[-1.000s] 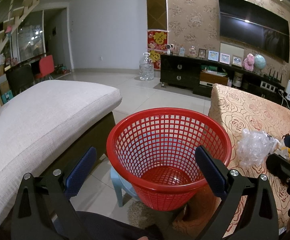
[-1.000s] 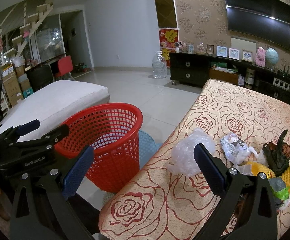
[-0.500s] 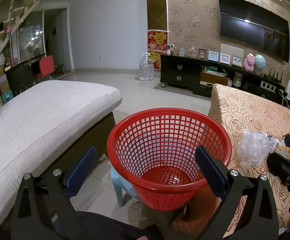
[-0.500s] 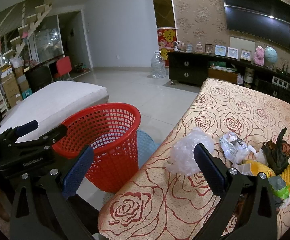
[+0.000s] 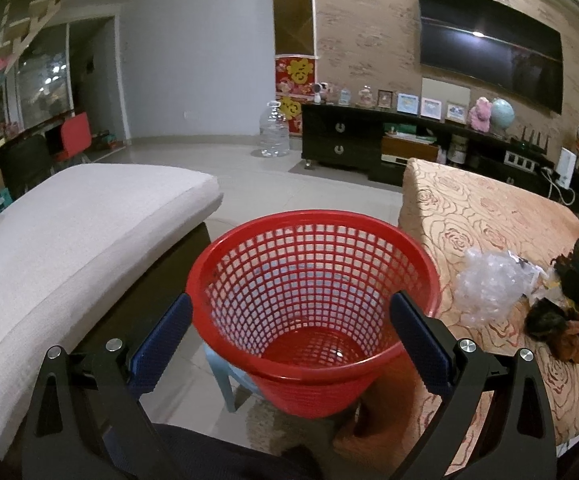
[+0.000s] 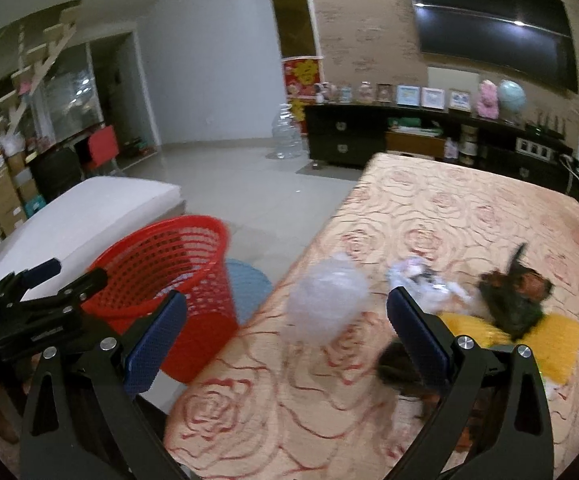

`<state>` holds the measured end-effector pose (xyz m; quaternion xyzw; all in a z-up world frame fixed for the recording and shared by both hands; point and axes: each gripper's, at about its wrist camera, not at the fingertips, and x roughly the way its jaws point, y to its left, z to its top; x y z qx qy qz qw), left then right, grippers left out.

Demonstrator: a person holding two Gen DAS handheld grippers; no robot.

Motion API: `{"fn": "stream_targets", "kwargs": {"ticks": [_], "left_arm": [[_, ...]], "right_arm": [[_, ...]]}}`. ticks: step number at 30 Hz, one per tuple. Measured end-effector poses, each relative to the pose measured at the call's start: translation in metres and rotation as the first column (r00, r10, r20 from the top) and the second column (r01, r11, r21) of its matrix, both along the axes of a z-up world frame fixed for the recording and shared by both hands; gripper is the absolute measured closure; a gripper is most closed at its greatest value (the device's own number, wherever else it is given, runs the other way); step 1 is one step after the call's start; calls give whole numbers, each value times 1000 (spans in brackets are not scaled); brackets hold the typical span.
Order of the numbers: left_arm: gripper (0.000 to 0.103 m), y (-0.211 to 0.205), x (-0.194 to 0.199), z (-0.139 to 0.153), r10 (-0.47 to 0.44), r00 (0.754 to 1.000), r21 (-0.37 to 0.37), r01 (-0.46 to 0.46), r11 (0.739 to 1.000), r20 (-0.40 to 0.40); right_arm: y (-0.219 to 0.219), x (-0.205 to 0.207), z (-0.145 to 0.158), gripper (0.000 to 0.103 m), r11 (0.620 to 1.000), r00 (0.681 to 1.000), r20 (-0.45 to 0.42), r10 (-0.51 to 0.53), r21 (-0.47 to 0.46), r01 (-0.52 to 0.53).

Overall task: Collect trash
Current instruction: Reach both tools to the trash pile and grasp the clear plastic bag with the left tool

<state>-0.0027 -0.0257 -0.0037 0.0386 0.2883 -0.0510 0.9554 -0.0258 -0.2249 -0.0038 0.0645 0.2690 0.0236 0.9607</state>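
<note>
Tabletop trash pile motion-blurred, indistinct

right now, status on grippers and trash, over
Left hand-held gripper open over empty red basket. Right hand-held gripper open, nearing clear plastic wad on table. Nothing blocking.

The red basket stands open-topped with nothing over its mouth, so entry from above is free. At 9 o'clock of it the white cushion crowds close; at 3 o'clock the table edge sits just beside the rim. On the table, bare cloth lies at 12 o'clock, while the clear plastic wad, dark peel and yellow netting cluster toward 3 o'clock.
</note>
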Motion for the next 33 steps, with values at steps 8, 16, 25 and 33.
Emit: {"fn": "stream_targets", "kwargs": {"ticks": [8,16,25,33], "left_arm": [[8,-34,-2,5,-87,996,9,87,996,-5],[8,-94,11,10,-236,971,-9,236,972,-28],[8,-176,41,-9,-389,915,-2,391,920,-107],[15,-217,63,-53,-447,869,25,462,887,-212]], "right_arm": [[-66,-25,2,6,985,985,0,-174,11,174],[-111,-37,2,6,958,959,-10,-282,58,282],[-159,-54,-5,6,909,913,-40,-407,77,409],[-193,-67,-10,6,863,872,-74,-483,126,489]]}}
